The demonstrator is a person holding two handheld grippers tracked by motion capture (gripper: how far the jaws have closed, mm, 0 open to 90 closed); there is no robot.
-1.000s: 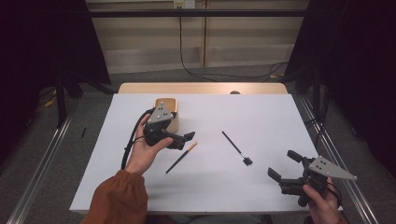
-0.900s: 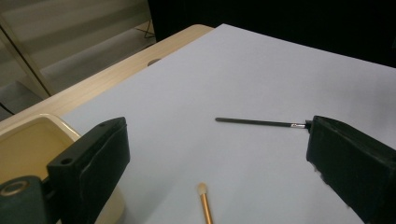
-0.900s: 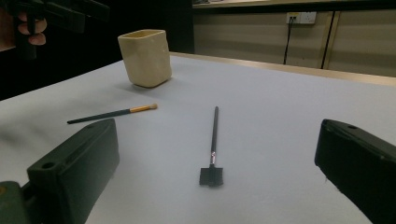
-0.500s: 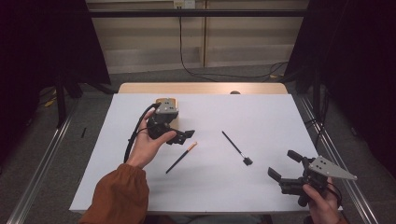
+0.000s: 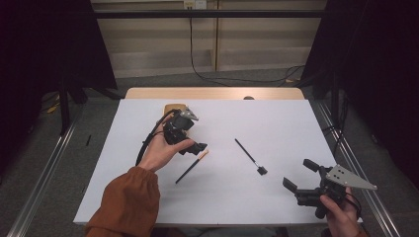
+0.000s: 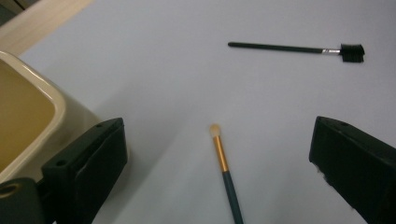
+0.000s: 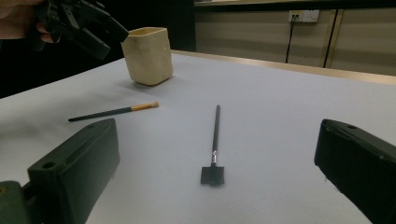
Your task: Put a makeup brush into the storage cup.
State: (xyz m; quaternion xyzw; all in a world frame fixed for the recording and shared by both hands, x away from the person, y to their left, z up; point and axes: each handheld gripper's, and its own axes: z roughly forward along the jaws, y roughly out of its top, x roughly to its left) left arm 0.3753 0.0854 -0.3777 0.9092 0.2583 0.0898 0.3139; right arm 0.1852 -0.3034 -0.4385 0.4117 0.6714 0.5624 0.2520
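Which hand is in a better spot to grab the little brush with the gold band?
Probably the left. The left tongs hover open right above the gold-banded brush, which lies between their jaws in the left gripper view. The right tongs wait near the table's corner, facing the black brush.

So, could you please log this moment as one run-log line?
left gripper: open, above orange-tipped brush | right gripper: open, empty | black brush: on table | cup: upright

on the table (image 5: 276, 197), the cup (image 5: 173, 109) stands behind the brush (image 5: 191, 167), the spoolie (image 5: 250, 156) lying to its right
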